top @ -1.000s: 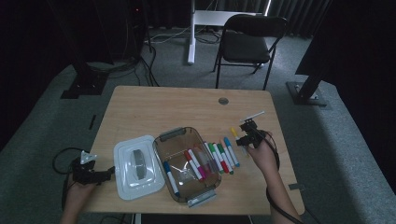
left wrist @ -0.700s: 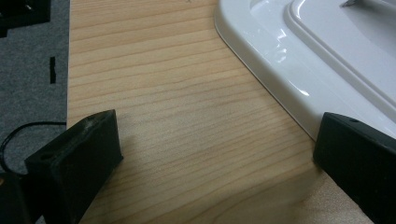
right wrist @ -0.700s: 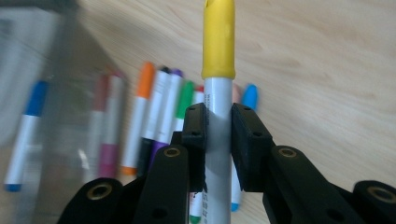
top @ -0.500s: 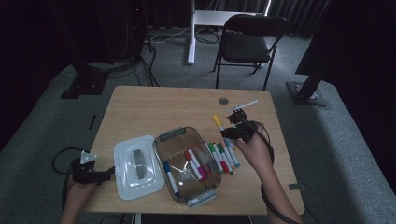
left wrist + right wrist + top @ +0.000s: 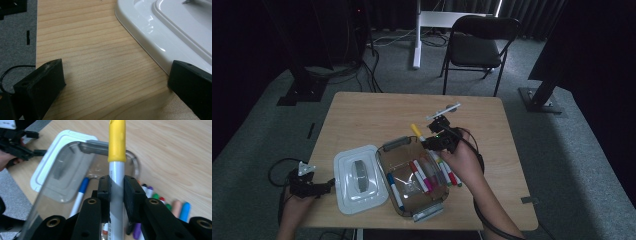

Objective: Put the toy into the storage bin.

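Right gripper (image 5: 116, 187) has its jaws clamped on a yellow-capped marker (image 5: 116, 162), held above the far rim of the clear container (image 5: 412, 181). Other markers (image 5: 447, 172) lie in a row just beside it. Left gripper (image 5: 115, 82) sits wide open on the table (image 5: 100, 62), empty, one jaw against the white lid (image 5: 160, 32).

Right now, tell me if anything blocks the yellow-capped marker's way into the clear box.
Nothing visible does. The right hand-held gripper is shut on the yellow-capped marker above the clear box. The box is open on top, its white lid lying on the table beside it. The markers already inside lie flat on the bottom.
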### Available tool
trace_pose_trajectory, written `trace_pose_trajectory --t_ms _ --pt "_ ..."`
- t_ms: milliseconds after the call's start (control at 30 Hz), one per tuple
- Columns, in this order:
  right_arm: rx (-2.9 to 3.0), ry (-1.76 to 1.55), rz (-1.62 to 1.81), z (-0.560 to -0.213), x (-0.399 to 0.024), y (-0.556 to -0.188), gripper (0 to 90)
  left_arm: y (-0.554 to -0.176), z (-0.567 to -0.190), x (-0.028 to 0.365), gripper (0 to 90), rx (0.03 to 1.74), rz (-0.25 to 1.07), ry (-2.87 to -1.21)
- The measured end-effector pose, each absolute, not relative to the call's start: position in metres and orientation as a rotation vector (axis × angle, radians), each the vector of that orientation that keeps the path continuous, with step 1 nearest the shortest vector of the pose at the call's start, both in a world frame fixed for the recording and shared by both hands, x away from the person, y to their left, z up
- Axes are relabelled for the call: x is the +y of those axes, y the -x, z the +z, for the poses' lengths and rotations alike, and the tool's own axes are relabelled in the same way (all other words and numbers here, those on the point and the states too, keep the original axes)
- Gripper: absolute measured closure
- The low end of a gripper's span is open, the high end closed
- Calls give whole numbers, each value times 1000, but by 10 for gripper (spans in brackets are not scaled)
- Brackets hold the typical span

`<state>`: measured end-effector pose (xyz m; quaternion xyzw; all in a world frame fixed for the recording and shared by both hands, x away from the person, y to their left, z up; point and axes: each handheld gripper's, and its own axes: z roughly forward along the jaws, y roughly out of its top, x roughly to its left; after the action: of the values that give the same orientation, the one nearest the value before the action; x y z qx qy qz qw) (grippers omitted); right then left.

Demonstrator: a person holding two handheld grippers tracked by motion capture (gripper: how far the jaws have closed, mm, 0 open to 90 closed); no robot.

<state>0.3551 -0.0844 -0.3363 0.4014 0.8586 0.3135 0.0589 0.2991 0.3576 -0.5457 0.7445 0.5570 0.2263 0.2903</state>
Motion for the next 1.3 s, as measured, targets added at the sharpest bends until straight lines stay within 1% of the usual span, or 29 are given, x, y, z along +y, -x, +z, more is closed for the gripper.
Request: trace_pose_trajectory --t_ms 167,333,367,400,533,600,633,933,1033,1100,1300 --pt "2656 -1179 929 -347 -62 -349 764 -299 -546 358 12 1484 604 -1988" --pt "2731 -1163 881 -369 -36 -346 764 -299 -546 357 13 1487 602 -1984" --pt "2731 -1163 881 -369 -36 -346 764 -299 -546 357 12 1487 602 -1984" --pt "2761 -1160 860 -380 -27 -346 764 -299 -546 357 12 1487 602 -1984" --pt "2805 -1171 809 -398 -14 -347 764 -299 -546 358 12 1485 604 -1986" --pt "2813 -1174 795 -401 -12 -348 764 -299 -546 358 12 1485 604 -1986" --pt "2835 -1178 736 -412 -5 -349 764 -299 -546 358 12 1484 604 -1985" --pt "2874 -1219 592 -442 12 -359 764 -299 -546 358 12 1485 605 -1985" --pt "2883 -1215 575 -444 14 -359 764 -299 -546 358 12 1484 604 -1985" --pt "2918 -1221 513 -455 19 -358 764 -299 -546 358 12 1485 603 -1985" --pt "2956 -1228 457 -465 22 -358 763 -299 -546 358 12 1485 603 -1985"
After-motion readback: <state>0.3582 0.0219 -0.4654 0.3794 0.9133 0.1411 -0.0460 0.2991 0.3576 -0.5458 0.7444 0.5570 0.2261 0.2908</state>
